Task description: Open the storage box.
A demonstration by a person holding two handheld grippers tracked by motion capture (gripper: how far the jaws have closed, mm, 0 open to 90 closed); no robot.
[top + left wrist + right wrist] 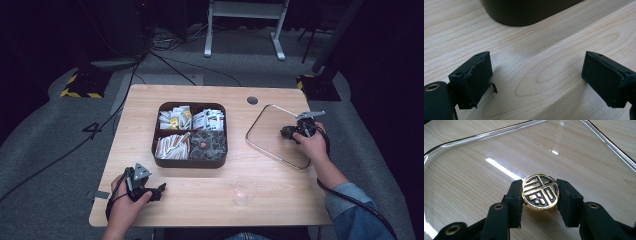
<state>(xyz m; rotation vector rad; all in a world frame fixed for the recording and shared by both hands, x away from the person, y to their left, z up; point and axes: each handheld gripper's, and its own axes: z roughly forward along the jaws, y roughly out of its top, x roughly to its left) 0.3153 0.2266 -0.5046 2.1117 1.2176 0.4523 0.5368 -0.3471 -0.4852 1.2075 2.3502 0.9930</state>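
Right gripper view shows your right gripper (540, 203) clamped on the gold knob (540, 192) of the glass lid (474, 165), lying on the table right of the open box (190, 161). Your left gripper (536, 82) stands apart, empty. Covering the box remains, I judge.

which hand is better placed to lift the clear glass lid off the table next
Right. The right claw is already clamped on the round gold-and-black knob of the clear glass lid. The left claw stands open over bare wooden table, beside the dark compartment box.
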